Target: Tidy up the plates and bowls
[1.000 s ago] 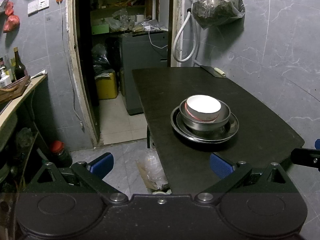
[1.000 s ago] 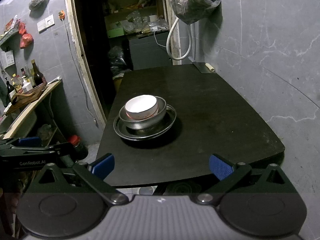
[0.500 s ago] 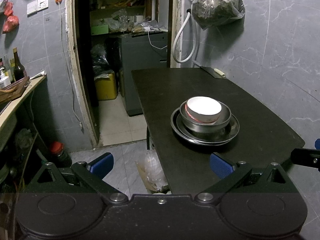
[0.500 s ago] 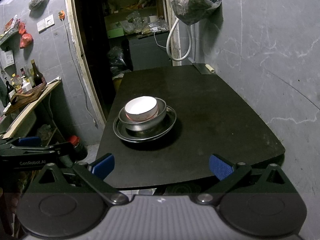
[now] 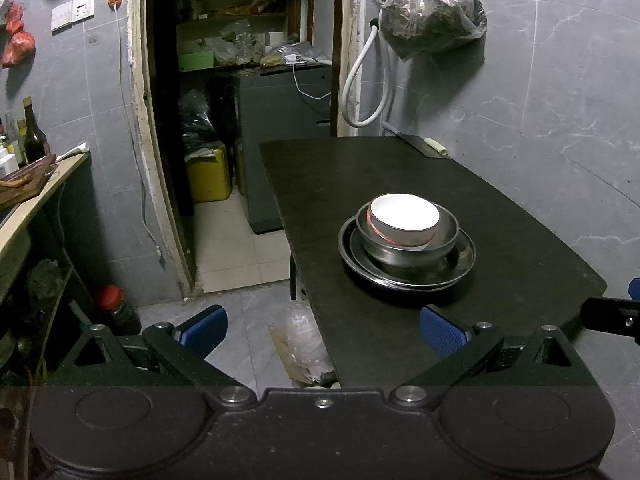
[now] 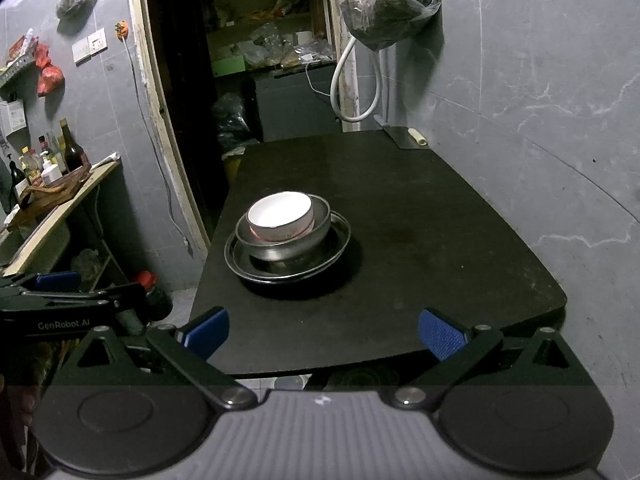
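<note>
Left hand-held gripper (image 5: 323,326) and right hand-held gripper (image 6: 323,327) both spread wide and empty, hovering off the near edge of the black rectangular table (image 6: 440,216), well apart from the stack. White ceramic bowl (image 6: 280,215) sits nested in a round steel bowl (image 6: 286,236) on a shallow round steel plate (image 6: 336,248), ahead-right of the left one, ahead-left of the right. The stack is round, so no long axis; neither hand looks clearly nearer.

White bowl (image 5: 403,216) nests in steel bowl (image 5: 408,240) on plate (image 5: 460,270) — left gripper (image 5: 323,330) wide, empty.
</note>
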`<state>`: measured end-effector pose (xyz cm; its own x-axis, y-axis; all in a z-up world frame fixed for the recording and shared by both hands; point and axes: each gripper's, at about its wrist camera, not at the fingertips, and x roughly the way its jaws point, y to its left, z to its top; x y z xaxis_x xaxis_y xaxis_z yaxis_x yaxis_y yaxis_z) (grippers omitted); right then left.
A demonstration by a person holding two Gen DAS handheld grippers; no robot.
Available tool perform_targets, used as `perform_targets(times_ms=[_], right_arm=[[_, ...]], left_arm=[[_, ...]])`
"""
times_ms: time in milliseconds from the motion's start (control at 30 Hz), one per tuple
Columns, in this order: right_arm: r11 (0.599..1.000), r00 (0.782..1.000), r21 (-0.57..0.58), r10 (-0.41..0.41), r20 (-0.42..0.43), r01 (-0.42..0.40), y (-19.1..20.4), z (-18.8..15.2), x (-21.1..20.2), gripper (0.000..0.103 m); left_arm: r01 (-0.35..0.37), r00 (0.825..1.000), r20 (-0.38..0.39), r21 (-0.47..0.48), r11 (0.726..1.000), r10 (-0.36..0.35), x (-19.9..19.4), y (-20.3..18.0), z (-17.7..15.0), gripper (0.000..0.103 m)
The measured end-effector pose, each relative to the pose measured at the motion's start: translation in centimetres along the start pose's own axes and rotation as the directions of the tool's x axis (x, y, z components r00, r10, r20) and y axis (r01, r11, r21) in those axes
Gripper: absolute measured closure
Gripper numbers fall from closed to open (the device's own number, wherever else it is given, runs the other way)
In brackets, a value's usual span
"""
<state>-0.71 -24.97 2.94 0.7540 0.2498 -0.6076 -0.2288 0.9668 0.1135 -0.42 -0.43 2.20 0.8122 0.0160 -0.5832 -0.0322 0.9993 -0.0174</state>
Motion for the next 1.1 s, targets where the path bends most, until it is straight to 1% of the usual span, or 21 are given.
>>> perform_targets(times_ms=[400,633,1100], right_arm=[[1.000,1.000,-0.001,0.001,0.000,-0.001,-0.01,0.00,0.02,0.000],[1.000,1.000,-0.004,0.001,-0.002,-0.001,0.02,0.00,0.10,0.000],[1.000,1.000,-0.005,-0.001,-0.008,0.001,0.30,-0.02,0.45,0.000]], left_arm=[[0.003,1.000,0.004,-0.002,1.000,-0.003,0.09,0.15,-0.14,0.001],[0.037,0.999,0.010,0.021,0.999,-0.037,0.12,-0.13,-0.10,0.001],[0.019,1.000,0.019,0.020,1.000,-0.020,0.22,0.43,0.21,0.001]])
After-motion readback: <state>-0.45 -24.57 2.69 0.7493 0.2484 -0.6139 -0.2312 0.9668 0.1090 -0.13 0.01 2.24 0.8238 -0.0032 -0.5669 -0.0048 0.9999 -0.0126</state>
